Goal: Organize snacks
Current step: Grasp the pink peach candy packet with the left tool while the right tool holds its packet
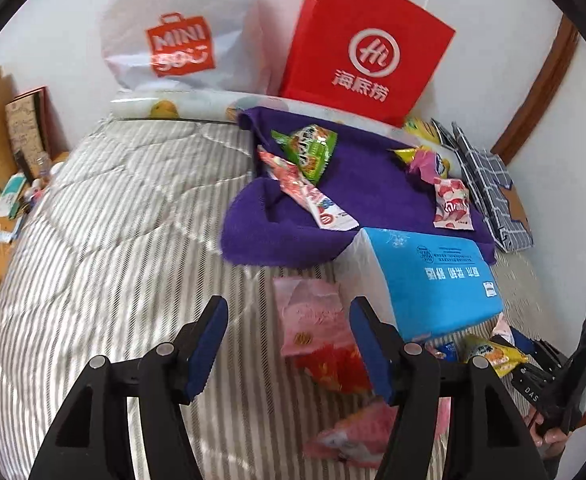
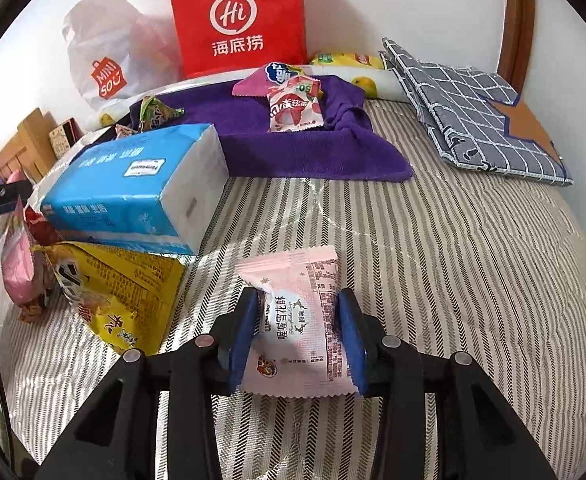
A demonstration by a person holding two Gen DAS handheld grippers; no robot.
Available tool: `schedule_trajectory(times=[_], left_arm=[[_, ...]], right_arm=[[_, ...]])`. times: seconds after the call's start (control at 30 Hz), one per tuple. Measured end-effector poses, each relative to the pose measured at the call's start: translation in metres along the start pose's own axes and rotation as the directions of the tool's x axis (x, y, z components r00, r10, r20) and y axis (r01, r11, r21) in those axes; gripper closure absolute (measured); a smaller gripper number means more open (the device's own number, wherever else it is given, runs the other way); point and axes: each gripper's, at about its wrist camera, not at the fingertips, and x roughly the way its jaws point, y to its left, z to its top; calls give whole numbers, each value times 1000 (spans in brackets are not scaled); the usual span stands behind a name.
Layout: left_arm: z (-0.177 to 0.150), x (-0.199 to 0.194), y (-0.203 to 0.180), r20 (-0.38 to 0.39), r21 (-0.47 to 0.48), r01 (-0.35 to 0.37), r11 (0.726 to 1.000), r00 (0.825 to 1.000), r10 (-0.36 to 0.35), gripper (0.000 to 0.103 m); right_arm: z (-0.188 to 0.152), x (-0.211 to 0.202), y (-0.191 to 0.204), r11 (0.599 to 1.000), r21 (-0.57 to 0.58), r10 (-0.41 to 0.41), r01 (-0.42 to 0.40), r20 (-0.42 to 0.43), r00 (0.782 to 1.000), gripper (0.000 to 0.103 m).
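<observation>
Two bags, red bag and white bag, stand at the bed's head, contents hidden. Right gripper clamps one pink snack packet; left gripper gapes, empty.

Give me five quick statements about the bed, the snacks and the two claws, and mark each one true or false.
1. The right claw is shut on a pale pink snack packet. True.
2. The left claw grips the blue tissue pack. False: its jaws stand open with nothing between the pads, and the tissue pack lies beyond it on the bed.
3. A red paper bag stands upright at the wall behind the purple towel. True.
4. The purple towel is bare. False: several snack packets lie on it, among them a green packet.
5. The grey checked cloth covers the tissue pack. False: it lies apart, on the far right of the striped quilt.
</observation>
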Motion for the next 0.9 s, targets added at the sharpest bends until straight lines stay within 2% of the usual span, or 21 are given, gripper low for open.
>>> schedule_trajectory(times=[0.13,0.23,0.3,0.37,0.43,0.6,0.8,0.83,0.9], left_arm=[[5,21,-8,-55,56,-41,998,997,44,44],[5,34,-9,-90,55,-20,998,996,25,45],[4,41,-12,-110,66,-4,998,994,11,50],[2,47,-16,-123,85,-6,996,992,17,66],[0,47,-18,-110,102,-13,995,994,24,69],[3,25,-7,-65,82,9,997,998,-4,85],[-7,1,22,-45,44,-7,999,999,9,83],[-9,-2,27,-33,32,11,999,999,-10,81],[-10,-3,29,-29,25,15,1000,999,-14,71]], right_arm=[[-1,-1,4,999,-24,-22,22,7,1000,62],[-1,-1,3,1000,-18,-19,19,7,1000,62],[-1,-1,2,1000,-12,-17,17,9,1000,62],[-1,-1,2,1000,-11,-20,20,11,1000,62],[-1,-1,3,999,-14,-29,29,12,1000,62],[-2,-1,5,999,-28,-46,47,17,999,62],[-2,-2,6,998,-30,-48,49,20,999,62],[-2,-2,6,998,-31,-48,49,19,999,62],[-2,-2,6,998,-31,-49,50,19,999,62]])
